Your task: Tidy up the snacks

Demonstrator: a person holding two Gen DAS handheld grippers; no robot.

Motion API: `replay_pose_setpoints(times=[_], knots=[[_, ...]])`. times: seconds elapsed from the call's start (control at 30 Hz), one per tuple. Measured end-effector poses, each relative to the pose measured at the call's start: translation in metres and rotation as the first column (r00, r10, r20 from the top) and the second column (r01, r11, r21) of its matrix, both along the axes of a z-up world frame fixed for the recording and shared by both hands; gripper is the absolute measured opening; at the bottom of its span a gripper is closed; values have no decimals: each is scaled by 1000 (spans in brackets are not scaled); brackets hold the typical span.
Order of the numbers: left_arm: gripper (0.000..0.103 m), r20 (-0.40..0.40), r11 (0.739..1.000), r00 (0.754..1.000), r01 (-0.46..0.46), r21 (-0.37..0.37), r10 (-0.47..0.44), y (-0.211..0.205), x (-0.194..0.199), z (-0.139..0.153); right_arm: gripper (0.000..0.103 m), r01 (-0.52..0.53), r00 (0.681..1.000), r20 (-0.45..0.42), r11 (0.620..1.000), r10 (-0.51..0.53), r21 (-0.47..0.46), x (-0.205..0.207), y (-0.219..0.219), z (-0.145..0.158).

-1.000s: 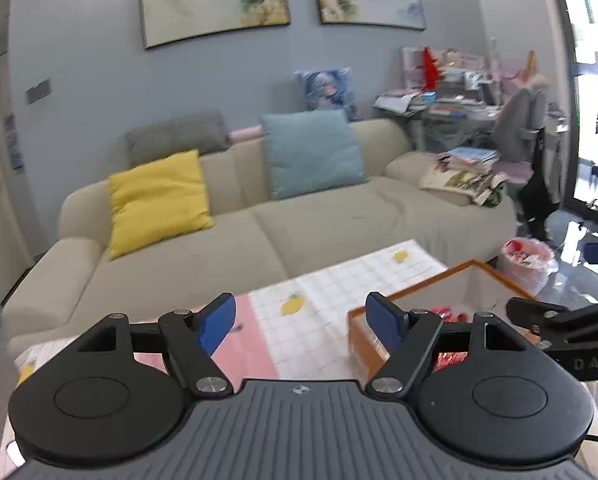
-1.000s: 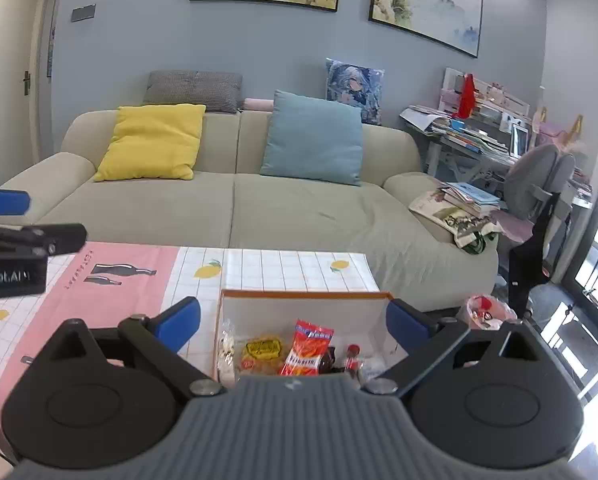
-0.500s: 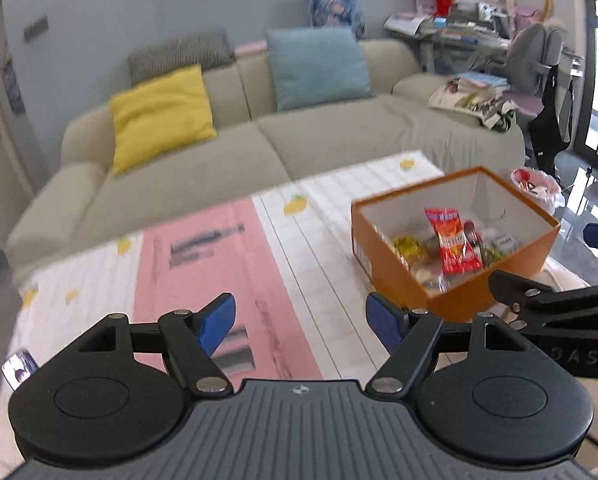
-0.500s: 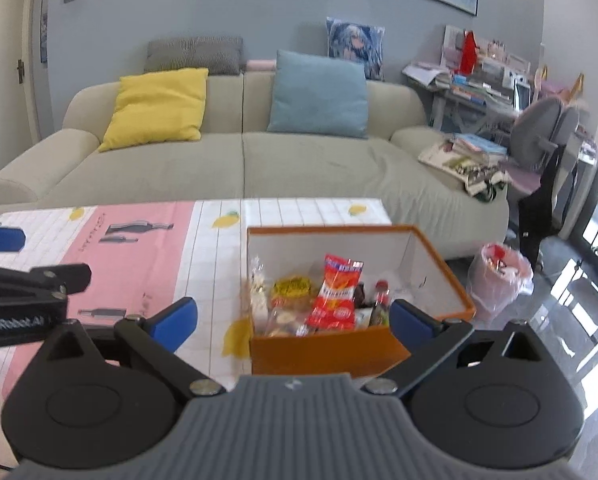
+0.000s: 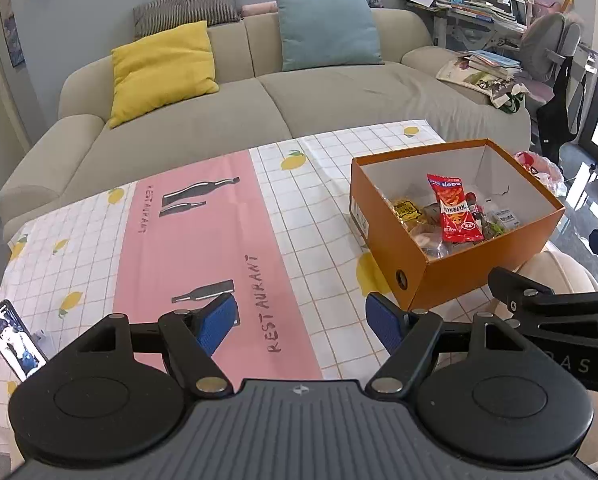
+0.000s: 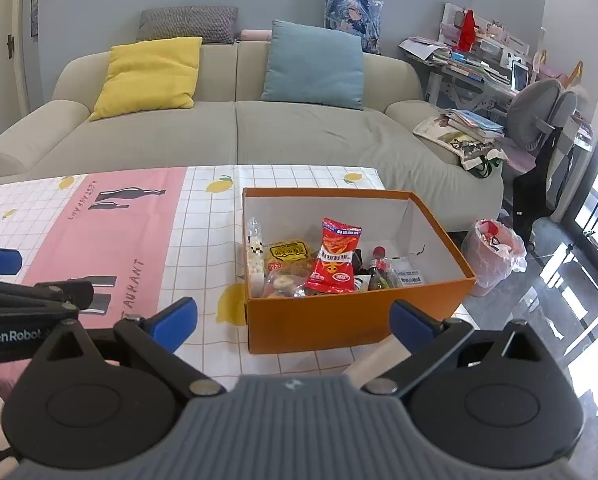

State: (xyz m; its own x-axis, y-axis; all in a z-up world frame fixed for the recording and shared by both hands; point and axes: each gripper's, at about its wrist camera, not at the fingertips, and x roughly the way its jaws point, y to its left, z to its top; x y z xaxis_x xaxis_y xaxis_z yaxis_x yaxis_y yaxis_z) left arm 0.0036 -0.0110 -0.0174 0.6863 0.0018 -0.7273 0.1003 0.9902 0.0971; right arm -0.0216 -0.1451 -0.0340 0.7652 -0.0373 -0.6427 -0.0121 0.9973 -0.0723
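So we've got both claws spread wide and holding nothing, the left claw (image 5: 301, 322) hanging over the pink stripe of the tablecloth (image 5: 203, 240) and the right claw (image 6: 295, 316) lined up just short of the orange box (image 6: 319, 324), probably so we can reach straight in. The snacks sit jumbled inside that box on the surface, with the red chip bag (image 6: 337, 256) leaning on top and a yellow packet (image 6: 289, 254) beside it. Behind it all is the sofa (image 6: 235, 132).
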Motion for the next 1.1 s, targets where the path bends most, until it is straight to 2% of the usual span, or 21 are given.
replay_pose_setpoints(times=[1.1], knots=[[87, -22, 1000, 1000, -21, -7, 21, 5, 1, 0, 100, -2, 1000, -11, 1000, 2, 1, 3, -4, -2]])
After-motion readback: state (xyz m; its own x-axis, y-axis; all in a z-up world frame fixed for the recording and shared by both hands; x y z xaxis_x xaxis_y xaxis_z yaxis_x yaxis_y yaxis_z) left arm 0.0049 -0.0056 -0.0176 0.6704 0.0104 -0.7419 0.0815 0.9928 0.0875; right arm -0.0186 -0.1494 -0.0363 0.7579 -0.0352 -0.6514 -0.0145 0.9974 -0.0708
